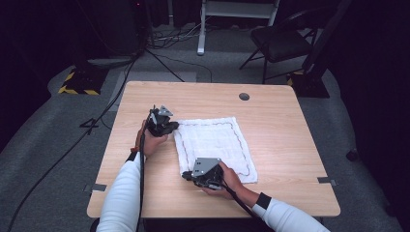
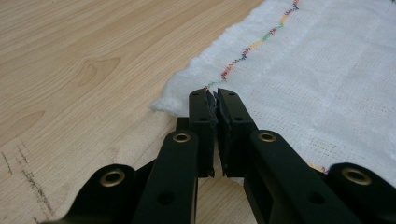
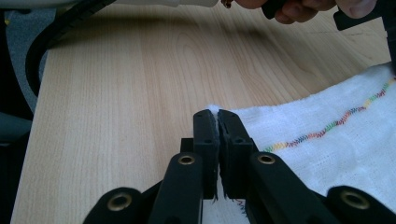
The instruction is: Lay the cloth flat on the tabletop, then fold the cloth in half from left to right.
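Observation:
A white cloth with a thin multicoloured stitched border lies flat on the wooden table. My left gripper is at the cloth's far left corner. In the left gripper view its jaws are pressed together on the cloth's edge. My right gripper is at the cloth's near left corner. In the right gripper view its jaws are shut, with a white tip of the cloth poking out between them. The cloth spreads out to the right.
A round hole is set in the table near its far edge. Beyond the table stand a folding chair, a white frame leg and cables on the grey floor. A hand shows in the right gripper view.

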A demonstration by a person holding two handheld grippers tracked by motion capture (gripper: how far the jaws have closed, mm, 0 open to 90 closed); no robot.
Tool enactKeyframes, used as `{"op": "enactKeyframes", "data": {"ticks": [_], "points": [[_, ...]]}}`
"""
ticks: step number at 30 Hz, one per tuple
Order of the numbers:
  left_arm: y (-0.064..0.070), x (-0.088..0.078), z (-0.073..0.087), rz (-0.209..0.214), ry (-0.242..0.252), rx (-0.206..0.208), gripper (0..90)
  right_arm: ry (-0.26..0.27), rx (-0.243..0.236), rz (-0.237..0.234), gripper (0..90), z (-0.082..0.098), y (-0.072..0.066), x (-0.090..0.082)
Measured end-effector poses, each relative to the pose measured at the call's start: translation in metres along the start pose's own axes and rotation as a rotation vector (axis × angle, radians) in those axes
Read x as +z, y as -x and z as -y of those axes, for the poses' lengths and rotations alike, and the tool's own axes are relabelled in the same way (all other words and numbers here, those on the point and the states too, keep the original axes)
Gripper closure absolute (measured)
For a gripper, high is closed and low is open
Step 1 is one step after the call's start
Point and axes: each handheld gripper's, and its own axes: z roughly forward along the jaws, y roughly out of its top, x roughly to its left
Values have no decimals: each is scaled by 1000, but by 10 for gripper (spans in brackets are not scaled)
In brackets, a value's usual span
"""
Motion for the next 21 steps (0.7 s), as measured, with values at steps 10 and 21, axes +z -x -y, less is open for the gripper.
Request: {"op": "enactKeyframes", "data": {"ticks": [10, 21], "points": [[-3, -7, -4, -15, 24, 6, 852, 8, -17, 31, 873, -8, -1, 0], [9, -9, -27, -17, 80, 19, 854, 41, 6, 85, 872, -9, 10, -27]]}}
